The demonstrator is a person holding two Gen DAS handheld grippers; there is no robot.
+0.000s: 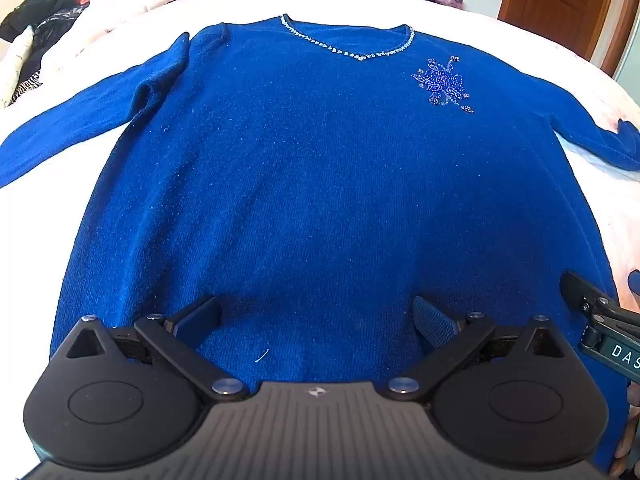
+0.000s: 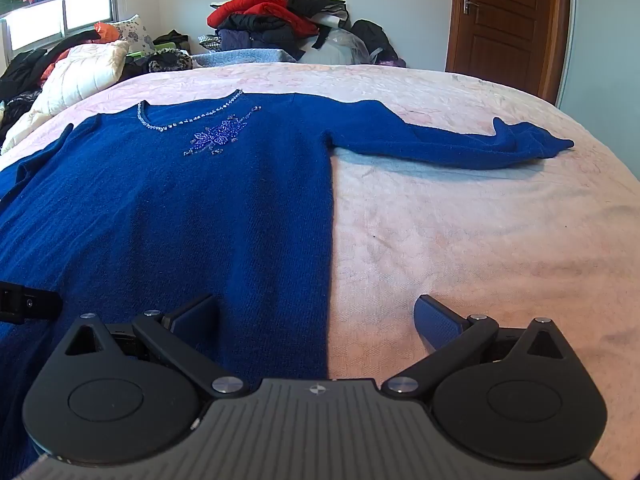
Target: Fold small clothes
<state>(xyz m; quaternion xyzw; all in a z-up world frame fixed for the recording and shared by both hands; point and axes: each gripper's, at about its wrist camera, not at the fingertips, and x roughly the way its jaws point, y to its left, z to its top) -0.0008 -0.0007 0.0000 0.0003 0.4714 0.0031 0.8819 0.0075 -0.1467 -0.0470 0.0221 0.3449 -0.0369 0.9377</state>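
A royal-blue knit sweater (image 1: pixel 312 168) lies flat and face up on the bed, both sleeves spread out, with a beaded neckline (image 1: pixel 352 54) and a beaded flower (image 1: pixel 442 86) on the chest. My left gripper (image 1: pixel 316 316) hovers over the sweater's lower middle, open, nothing between its fingers. In the right wrist view the sweater (image 2: pixel 168 208) fills the left half, its sleeve (image 2: pixel 452 140) stretching right. My right gripper (image 2: pixel 316 316) is open over the sweater's right side edge near the hem, one finger above knit, the other above the sheet. Part of the right gripper's finger (image 1: pixel 592 312) shows at the left view's right edge.
The pale pink bedsheet (image 2: pixel 480 232) lies bare to the right of the sweater. A heap of clothes (image 2: pixel 280 20) and pillows (image 2: pixel 80 72) sits along the far side. A wooden door (image 2: pixel 504 24) stands at the back right.
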